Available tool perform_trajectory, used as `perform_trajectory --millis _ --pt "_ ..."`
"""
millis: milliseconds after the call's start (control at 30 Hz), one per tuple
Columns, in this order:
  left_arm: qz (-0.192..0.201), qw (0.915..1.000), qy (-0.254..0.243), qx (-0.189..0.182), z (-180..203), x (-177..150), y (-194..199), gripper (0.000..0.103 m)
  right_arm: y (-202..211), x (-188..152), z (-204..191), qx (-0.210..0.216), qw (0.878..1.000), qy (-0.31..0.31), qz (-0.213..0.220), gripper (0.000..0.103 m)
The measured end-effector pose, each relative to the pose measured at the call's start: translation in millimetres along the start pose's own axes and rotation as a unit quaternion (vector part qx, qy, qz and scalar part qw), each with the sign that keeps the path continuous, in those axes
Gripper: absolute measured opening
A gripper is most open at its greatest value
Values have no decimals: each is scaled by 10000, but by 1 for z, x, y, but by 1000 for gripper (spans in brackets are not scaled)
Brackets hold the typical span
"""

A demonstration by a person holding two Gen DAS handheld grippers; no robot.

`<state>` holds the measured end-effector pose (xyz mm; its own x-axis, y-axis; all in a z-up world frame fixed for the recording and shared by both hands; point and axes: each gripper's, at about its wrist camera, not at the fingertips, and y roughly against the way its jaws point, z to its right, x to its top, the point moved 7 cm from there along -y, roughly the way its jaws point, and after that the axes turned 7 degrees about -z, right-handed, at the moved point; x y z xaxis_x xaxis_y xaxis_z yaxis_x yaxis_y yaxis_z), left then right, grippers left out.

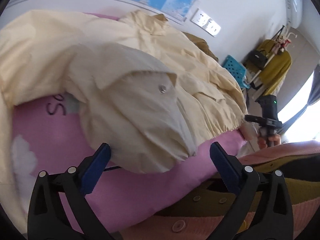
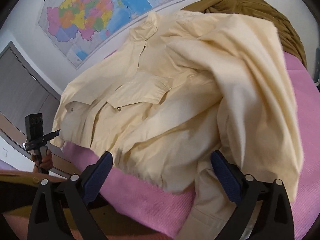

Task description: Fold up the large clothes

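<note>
A cream-yellow jacket [image 1: 124, 76] lies front up on a pink blanket [image 1: 128, 192], collar toward the wall. In the left wrist view one sleeve lies folded over the jacket's front. My left gripper [image 1: 160, 156] is open, its blue pads on either side of the jacket's near hem, holding nothing. In the right wrist view the same jacket [image 2: 156, 100] has its other sleeve [image 2: 250, 92] draped across the front. My right gripper [image 2: 162, 166] is open over the near hem and empty. Each gripper shows small in the other's view: the right one [image 1: 266, 118], the left one [image 2: 38, 132].
A brown garment [image 2: 250, 6] lies heaped behind the jacket. A map [image 2: 96, 12] hangs on the wall. A blue perforated basket [image 1: 236, 68] and a rack with a mustard garment [image 1: 278, 66] stand beyond the bed. My pink and olive clothing [image 1: 220, 218] is at the near edge.
</note>
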<state>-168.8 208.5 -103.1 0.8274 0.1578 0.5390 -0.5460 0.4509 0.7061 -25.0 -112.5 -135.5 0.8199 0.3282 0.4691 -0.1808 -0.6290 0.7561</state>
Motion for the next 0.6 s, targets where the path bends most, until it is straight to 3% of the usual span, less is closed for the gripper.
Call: perform_trajectory --millis 133,167,233,267,300,333,367,467,600 --pt "-235 9997 23 90 5 -3 -32 98 -18 10 -7 -427 9989 179 62 98" --pt "-211 9998 61 37 7 0 -38 98 -19 12 -8 -474 9987 181 94 91" --pt "-94 9998 151 18 8 4 -44 98 -17 14 -10 -524 9982 226 197 68" --pt "-64 9998 177 33 5 2 -42 90 -13 15 -12 -536 9979 274 240 47" --pt "-12 9996 222 148 3 4 -42 75 -9 15 -13 -447 9982 301 269 30" --pt "4 9995 280 163 0 5 -39 42 0 17 -15 -314 9983 298 399 24" --pt "-45 9990 447 -31 -2 6 -37 27 7 19 -17 -250 9980 318 479 21" --pt "237 9984 450 -252 8 14 -10 18 41 27 -37 281 9950 489 826 18" --pt "627 9977 -31 -267 46 22 42 17 85 28 -55 676 9879 775 1158 18"
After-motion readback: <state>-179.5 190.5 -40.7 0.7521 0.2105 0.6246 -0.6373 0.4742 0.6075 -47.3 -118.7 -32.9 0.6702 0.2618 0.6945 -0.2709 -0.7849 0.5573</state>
